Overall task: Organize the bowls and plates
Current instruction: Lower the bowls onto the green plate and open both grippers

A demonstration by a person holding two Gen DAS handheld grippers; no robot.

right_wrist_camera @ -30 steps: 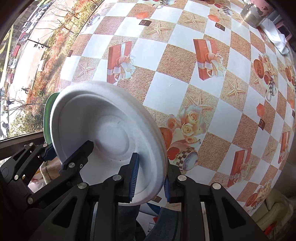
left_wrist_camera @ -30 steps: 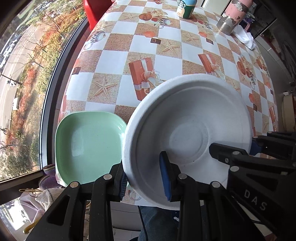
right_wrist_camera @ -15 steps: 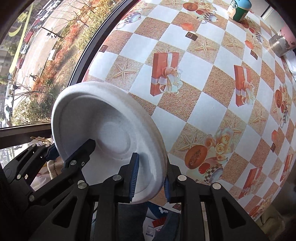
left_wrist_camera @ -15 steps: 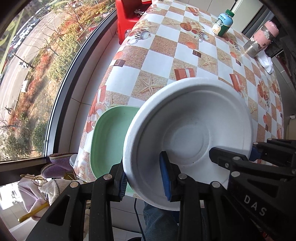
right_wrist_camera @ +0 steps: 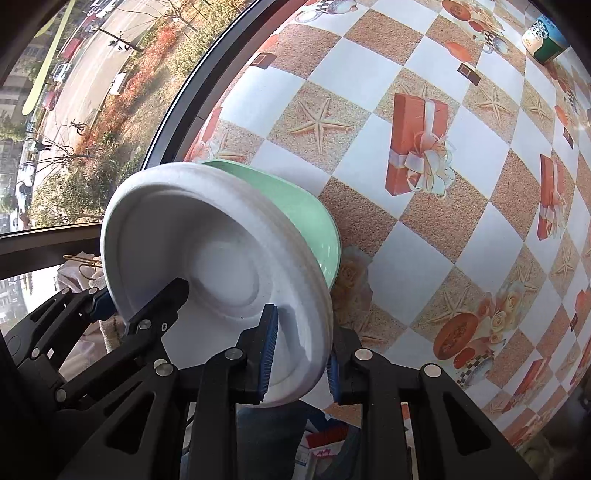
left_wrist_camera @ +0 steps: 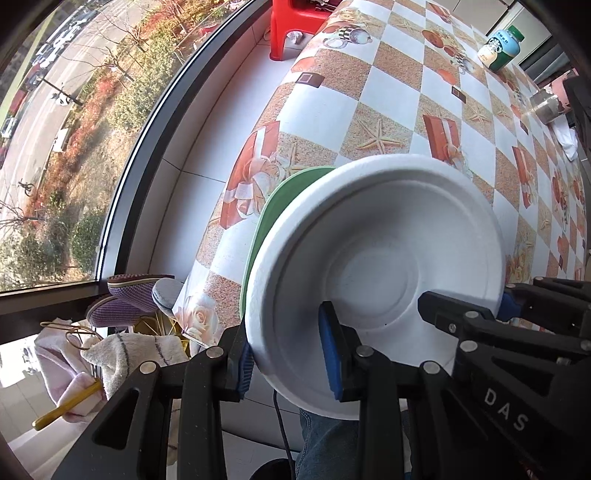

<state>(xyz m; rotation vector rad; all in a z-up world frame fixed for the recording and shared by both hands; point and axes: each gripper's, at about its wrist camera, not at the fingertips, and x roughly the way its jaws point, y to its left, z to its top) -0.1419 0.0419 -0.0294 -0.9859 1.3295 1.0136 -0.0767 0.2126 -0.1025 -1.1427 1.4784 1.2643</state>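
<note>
So both tongs are clamped on the same white foam plate [left_wrist_camera: 373,266], one on each side of its rim. The left tongs [left_wrist_camera: 288,362] have their blue pads pinching the near-left edge, and the right tongs [right_wrist_camera: 299,354] are biting the opposite edge, with one pad inside the dish and one behind it. From each camera you can see the other set of tongs poking in at the far side of the plate, so it's a two-handed hold for sure.

The plate is tilted and held up in the air over the corner of the surface [left_wrist_camera: 399,96], the one with the checkered starfish-and-gift-box cloth. Right behind it sits a mint green plate [right_wrist_camera: 306,218] on that corner by the window, and the white one overlaps most of it from both views. I honestly can't tell if the two plates are touching or if there's a gap.

Further back on the cloth there's a green-capped bottle [left_wrist_camera: 500,48] and, near the right edge, a metal tumbler with a pink top [left_wrist_camera: 550,105], with a white cloth just beside it. A red stool [left_wrist_camera: 295,26] stands at the far end, and slippers [left_wrist_camera: 133,295] and a towel [left_wrist_camera: 129,354] lie on the floor by the window.
</note>
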